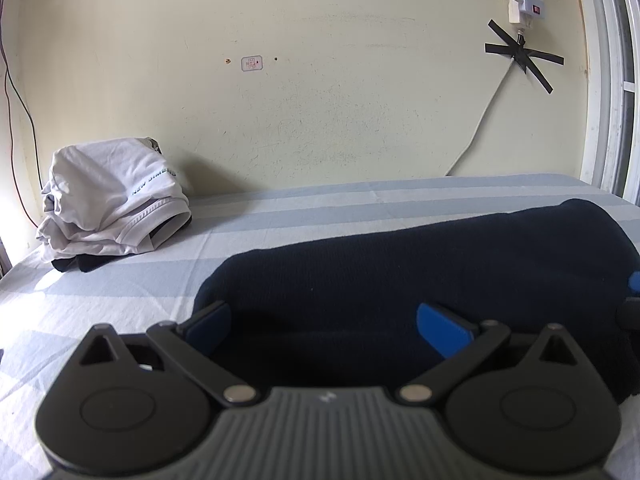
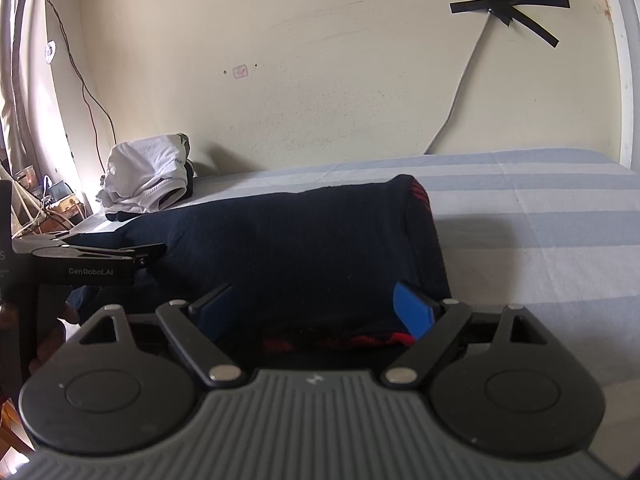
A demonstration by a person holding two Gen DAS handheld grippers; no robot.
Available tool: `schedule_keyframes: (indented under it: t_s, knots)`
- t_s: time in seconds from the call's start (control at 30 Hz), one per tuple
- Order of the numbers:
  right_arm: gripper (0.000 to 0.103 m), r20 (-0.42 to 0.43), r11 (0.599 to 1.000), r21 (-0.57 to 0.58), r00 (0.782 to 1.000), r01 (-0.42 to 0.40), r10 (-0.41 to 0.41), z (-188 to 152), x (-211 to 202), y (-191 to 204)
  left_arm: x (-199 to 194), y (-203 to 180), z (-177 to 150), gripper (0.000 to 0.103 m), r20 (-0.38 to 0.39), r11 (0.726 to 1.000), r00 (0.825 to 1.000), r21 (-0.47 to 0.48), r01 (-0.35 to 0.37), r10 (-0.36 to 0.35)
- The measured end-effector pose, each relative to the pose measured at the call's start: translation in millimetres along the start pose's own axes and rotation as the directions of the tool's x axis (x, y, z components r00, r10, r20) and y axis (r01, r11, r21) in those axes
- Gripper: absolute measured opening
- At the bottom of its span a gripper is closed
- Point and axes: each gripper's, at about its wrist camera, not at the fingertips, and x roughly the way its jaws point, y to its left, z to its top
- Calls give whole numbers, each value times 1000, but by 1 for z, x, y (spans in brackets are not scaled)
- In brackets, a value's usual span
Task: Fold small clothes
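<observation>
A dark navy garment [image 1: 420, 272] lies folded on the striped bed sheet [image 1: 280, 216]. It also shows in the right wrist view [image 2: 280, 240], with red pattern at its right end and near edge. My left gripper [image 1: 324, 324] is open, its blue pads either side of the garment's near left edge. My right gripper [image 2: 316, 308] is open at the garment's near right edge. The left gripper's body [image 2: 96, 268] shows at the left of the right wrist view.
A pile of folded white clothes [image 1: 112, 196] sits at the bed's far left against the wall; it also shows in the right wrist view [image 2: 148, 176]. A white cable [image 1: 480, 120] runs down the wall. A window frame [image 1: 612, 80] stands right.
</observation>
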Motion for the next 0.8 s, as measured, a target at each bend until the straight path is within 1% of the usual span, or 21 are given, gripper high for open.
schedule_keyframes:
  t_s: [0.43,0.67,0.8]
  knots:
    - [89,0,1000,-1,1000,0,0,0,0,0,-1,0,-2,103,3,1000,1000,3,0,0]
    - [89,0,1000,-2,1000,0,0,0,1,0,-4,4,-3,103,9,1000,1000,-7,27,-27]
    - [89,0,1000,-2,1000,0,0,0,1,0,-2,0,-2,103,-3,1000,1000,16,9,-9]
